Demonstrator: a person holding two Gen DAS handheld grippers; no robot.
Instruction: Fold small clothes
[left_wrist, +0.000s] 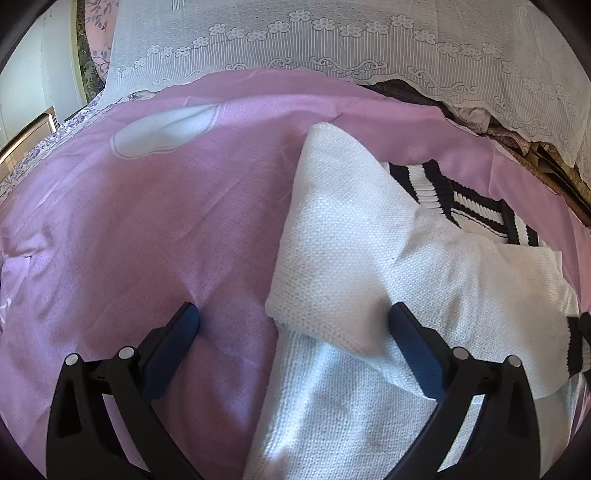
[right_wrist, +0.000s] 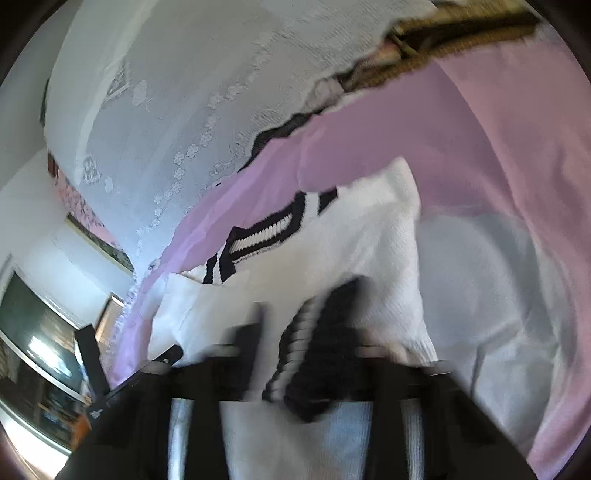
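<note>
Right wrist view shows the right gripper (right_wrist: 291, 354) pinching the sweater's (left_wrist: 369, 229) striped cuff (right_wrist: 314, 350), so carry it flat across while the spread left gripper (left_wrist: 293, 317) steadies the fold.

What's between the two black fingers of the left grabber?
In the left wrist view, pink bedsheet and the white sweater's folded edge lie between the open left gripper's fingers.

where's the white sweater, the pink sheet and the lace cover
white sweater (left_wrist: 354, 221): left wrist view, on the folded-over knit panel
pink sheet (left_wrist: 147, 229): left wrist view, on a bare stretch left of the sweater
lace cover (left_wrist: 332, 37): left wrist view, on its flowered band at the top
</note>
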